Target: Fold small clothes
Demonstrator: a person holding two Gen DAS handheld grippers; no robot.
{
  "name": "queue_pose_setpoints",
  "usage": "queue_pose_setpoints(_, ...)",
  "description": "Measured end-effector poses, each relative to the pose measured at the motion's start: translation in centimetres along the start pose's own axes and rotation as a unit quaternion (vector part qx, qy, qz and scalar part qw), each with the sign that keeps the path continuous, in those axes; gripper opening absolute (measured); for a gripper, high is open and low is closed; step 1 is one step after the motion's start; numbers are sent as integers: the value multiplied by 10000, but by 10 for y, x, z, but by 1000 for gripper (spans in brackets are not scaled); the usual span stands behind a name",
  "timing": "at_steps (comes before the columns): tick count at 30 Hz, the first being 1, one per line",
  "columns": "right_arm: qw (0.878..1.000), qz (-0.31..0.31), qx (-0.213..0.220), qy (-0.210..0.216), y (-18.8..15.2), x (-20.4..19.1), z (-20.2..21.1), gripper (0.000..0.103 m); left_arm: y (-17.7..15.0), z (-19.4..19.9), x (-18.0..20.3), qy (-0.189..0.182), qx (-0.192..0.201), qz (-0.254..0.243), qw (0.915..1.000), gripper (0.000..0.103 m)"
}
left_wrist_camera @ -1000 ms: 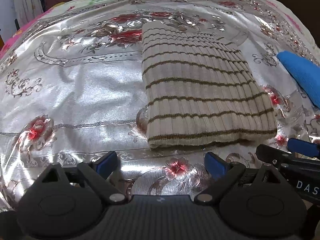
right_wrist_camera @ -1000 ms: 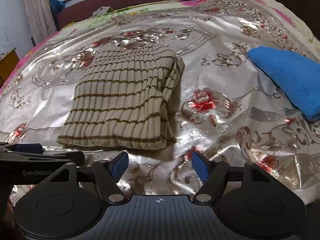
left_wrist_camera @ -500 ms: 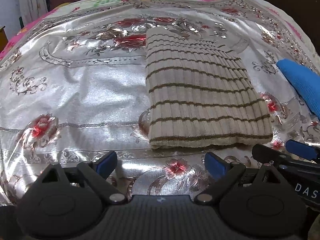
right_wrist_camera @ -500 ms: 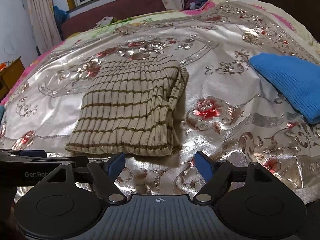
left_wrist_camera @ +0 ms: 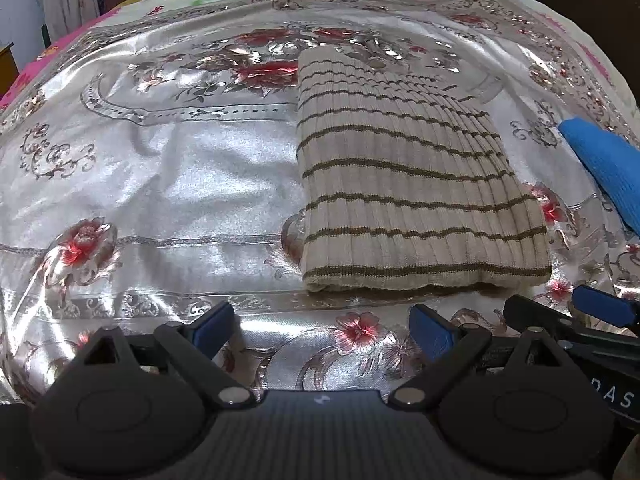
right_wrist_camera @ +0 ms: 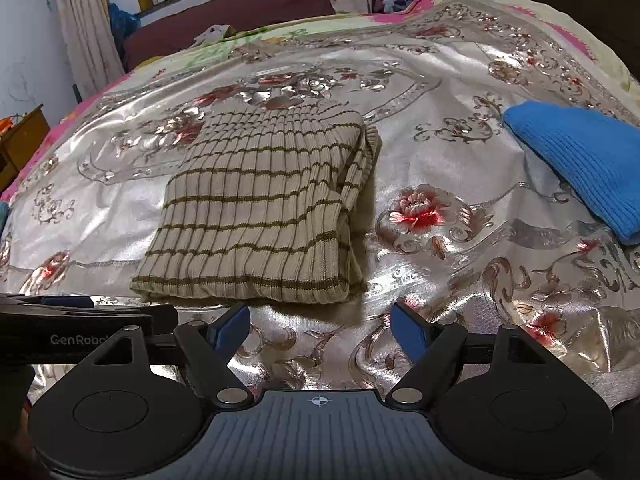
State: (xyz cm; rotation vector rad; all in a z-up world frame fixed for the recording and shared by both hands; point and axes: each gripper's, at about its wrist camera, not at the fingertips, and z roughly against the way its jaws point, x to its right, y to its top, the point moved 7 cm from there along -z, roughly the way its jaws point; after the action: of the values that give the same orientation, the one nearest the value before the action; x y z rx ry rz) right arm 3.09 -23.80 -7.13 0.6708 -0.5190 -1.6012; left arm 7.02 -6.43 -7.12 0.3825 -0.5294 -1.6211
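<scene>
A folded beige knit top with thin brown stripes (left_wrist_camera: 412, 184) (right_wrist_camera: 260, 208) lies flat on the shiny floral bedspread (left_wrist_camera: 160, 184) (right_wrist_camera: 440, 152). My left gripper (left_wrist_camera: 320, 320) hovers open just short of the top's near hem, nothing between its blue pads. My right gripper (right_wrist_camera: 320, 322) is also open and empty, close in front of the hem's right corner. Each gripper's finger shows at the edge of the other's view: the right one (left_wrist_camera: 600, 308), the left one (right_wrist_camera: 60, 308). A blue knit garment (left_wrist_camera: 604, 164) (right_wrist_camera: 580, 160) lies to the right of the striped top.
The bedspread stretches bare to the left of the striped top. A dark red headboard or sofa (right_wrist_camera: 240, 12), curtains (right_wrist_camera: 80, 20) and a window stand beyond the bed's far end. A wooden piece of furniture (right_wrist_camera: 20, 140) sits at the far left.
The right gripper's jaws have spread slightly wider. Both views have drawn back a little from the striped top, which has not moved.
</scene>
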Motion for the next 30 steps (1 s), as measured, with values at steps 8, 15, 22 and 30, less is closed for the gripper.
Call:
queue_pose_setpoints(8,10000,-11,-33,-6,-1,1,-1,80,0,0,0,33,16,-26,10000,98)
queue_pose_setpoints(15,10000,-11,-3,22,-1,-1,-1,80,-1,0,-1,43,21,-18,10000,98)
queue_pose_setpoints(22,10000,32,7,-2,-1,-2,0,80,-1,0,-2,45,22,-7,10000,98)
queue_pose_setpoints(30,10000,5,-22,-11,-2,-1,-1,82,-2,0,-3,32,17,10,10000,98)
